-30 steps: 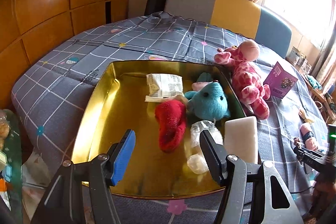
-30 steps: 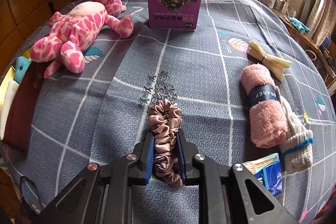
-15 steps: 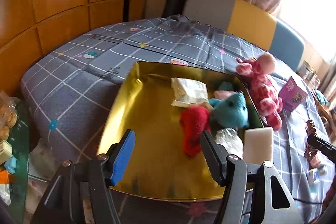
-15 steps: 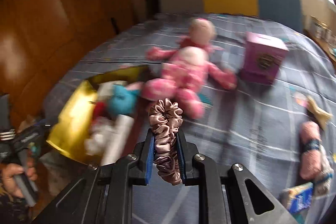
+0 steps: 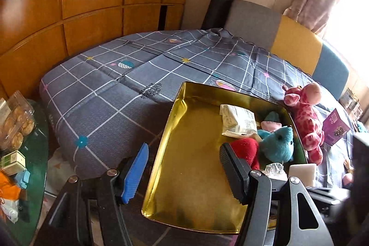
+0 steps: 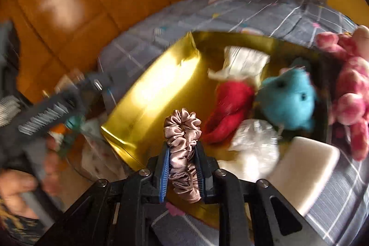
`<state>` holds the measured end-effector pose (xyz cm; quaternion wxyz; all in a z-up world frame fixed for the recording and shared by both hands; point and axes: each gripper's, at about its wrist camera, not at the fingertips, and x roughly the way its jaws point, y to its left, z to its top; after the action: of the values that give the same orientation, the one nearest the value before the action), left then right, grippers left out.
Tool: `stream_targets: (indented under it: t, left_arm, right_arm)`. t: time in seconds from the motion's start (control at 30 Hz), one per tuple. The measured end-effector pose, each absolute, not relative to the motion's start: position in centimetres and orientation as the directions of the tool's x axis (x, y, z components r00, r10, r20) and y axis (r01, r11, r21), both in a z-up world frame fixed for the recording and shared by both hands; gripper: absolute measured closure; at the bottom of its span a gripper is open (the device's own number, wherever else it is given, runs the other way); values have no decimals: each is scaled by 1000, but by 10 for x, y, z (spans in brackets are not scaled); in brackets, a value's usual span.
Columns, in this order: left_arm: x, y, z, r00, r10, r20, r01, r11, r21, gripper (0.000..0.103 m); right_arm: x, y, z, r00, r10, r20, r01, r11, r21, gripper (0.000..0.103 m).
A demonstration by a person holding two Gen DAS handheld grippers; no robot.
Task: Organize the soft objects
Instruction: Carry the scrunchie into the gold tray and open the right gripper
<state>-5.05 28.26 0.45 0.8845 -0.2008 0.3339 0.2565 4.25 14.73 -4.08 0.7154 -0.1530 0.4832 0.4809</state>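
Note:
My right gripper [image 6: 182, 151] is shut on a dusty-pink satin scrunchie [image 6: 183, 130] and holds it over the near edge of the gold tray [image 6: 156, 84]. The tray [image 5: 191, 153] holds a red plush [image 6: 230, 103], a teal plush [image 6: 288, 100], a white packet [image 6: 244, 63] and a clear plastic wrap [image 6: 256, 137]. My left gripper [image 5: 184, 167] is open and empty at the tray's near left edge. It also shows blurred in the right wrist view [image 6: 53, 107].
A pink spotted giraffe plush [image 5: 306, 121] lies right of the tray, with a purple box [image 5: 336, 128] beyond it. A white sponge block [image 6: 304, 167] leans at the tray's right corner. A glass side table [image 5: 20, 153] with snacks stands at the left. The bed cover is grey plaid.
My right gripper has swung left with the scrunchie, from over the bed to over the tray's near edge. My left gripper has drawn back and to the left.

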Motion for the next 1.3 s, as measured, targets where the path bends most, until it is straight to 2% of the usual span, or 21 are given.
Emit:
stream_targets:
  t: [0.1, 0.17, 0.23, 0.33, 0.5, 0.93, 1.3]
  left_arm:
    - [-51, 284, 3, 644, 317, -697, -590, 785, -188, 38]
    - [-50, 283, 2, 643, 320, -696, -590, 787, -184, 34]
    - [-50, 282, 1, 640, 324, -696, -593, 785, -180, 31]
    - [-48, 280, 0, 638, 321, -700, -589, 789, -175, 31]
    - [-47, 273, 1, 644, 324, -693, -577, 801, -162, 31]
    - [-45, 252, 11, 679, 299, -671, -520, 841, -150, 31]
    - [-41, 230, 16, 699, 268, -663, -465, 875, -137, 31]
  right_arm:
    - [39, 155, -56, 73, 510, -857, -845, 489, 219, 79]
    - [41, 154, -60, 72, 506, -859, -836, 500, 225, 71]
    - [43, 148, -62, 58, 506, -861, -818, 518, 249, 69]
    - [49, 137, -61, 50, 530, -847, -800, 528, 283, 67]
    - [45, 121, -50, 68, 561, -825, -783, 542, 304, 67]
    - [15, 89, -16, 281, 544, -791, -802, 585, 117, 67]
    - [17, 64, 0, 402, 521, -753, -749, 660, 57, 67]
